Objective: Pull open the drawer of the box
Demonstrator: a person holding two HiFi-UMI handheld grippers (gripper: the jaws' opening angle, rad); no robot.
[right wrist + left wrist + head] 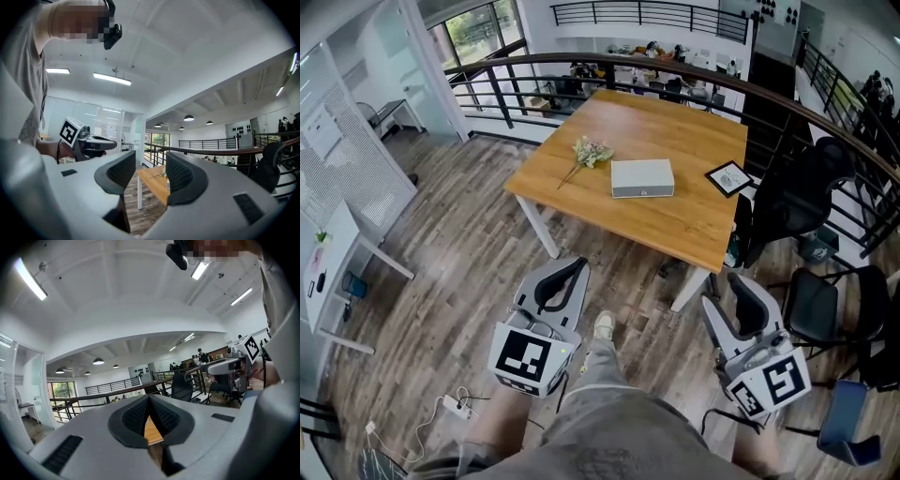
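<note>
Wood-plank mezzanine floor; rectangular wooden table (pixel 675 225) at 12 o'clock, well apart from the person.
Item: flat grey rectangular box (pixel 642 177), mid-table; drawer front too small to tell.
Left gripper (pixel 149 399): jaws pressed together, empty.
Right gripper (pixel 151 168): jaws spread, empty.
Advised: approach, find the drawer front, pull straight out, steadying the box.
</note>
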